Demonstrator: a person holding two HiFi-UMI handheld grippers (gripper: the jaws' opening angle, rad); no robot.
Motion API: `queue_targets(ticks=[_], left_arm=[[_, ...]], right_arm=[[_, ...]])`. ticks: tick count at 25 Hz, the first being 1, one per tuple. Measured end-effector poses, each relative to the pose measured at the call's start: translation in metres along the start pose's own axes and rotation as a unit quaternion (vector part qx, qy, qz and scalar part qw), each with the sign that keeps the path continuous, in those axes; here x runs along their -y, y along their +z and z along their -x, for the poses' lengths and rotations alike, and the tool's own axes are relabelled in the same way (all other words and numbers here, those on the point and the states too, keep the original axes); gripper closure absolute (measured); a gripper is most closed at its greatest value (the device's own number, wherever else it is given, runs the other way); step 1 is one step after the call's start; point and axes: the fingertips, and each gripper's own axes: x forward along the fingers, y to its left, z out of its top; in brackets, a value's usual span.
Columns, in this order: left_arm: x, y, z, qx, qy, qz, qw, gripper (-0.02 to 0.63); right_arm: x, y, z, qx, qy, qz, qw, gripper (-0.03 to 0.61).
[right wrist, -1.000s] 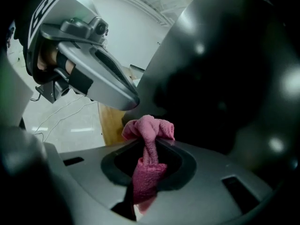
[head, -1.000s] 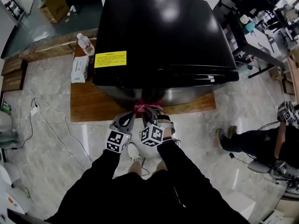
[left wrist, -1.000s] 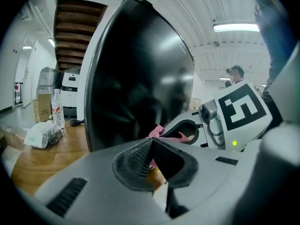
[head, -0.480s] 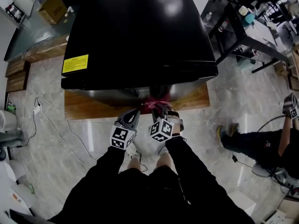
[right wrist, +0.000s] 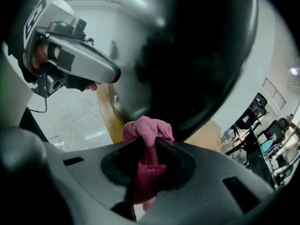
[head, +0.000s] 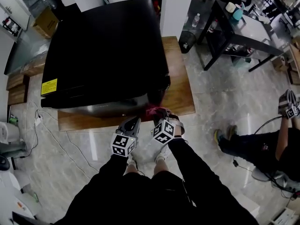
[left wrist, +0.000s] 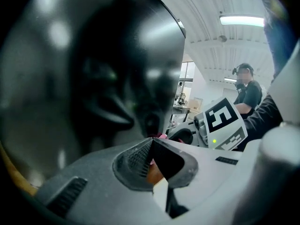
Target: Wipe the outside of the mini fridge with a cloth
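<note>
The black mini fridge stands on a low wooden platform; its silver door face turns toward me. My right gripper is shut on a pink cloth, which bunches up against the door's lower right corner. In the right gripper view the cloth sticks out of the jaws and touches the curved door. My left gripper hangs just left of it, jaws shut with nothing between them, close to the door.
A yellow label sits on the fridge top at the left. Cables trail over the tiled floor at left. A seated person is at the right, a black table behind. A cardboard box lies at the back left.
The view has swung so the fridge now sits further left. The right gripper with the cloth has reached the door's right corner, and the left gripper has kept beside it.
</note>
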Motion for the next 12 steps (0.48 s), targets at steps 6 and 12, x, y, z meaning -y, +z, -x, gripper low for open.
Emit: queue_targets(ticks=[6, 12], left_arm=[[0.06, 0.052, -0.003, 0.017, -0.017, 0.009, 0.9997, 0.607], [0.122, 0.12, 0.006, 0.035, -0.03, -0.016, 0.9988, 0.607]], right_arm=[[0.033, -0.003, 0.084, 0.062, 0.021, -0.043, 0.997, 0.5], [0.08, 0.029, 0.191, 0.177, 0.0, -0.114, 0.978, 0.5]])
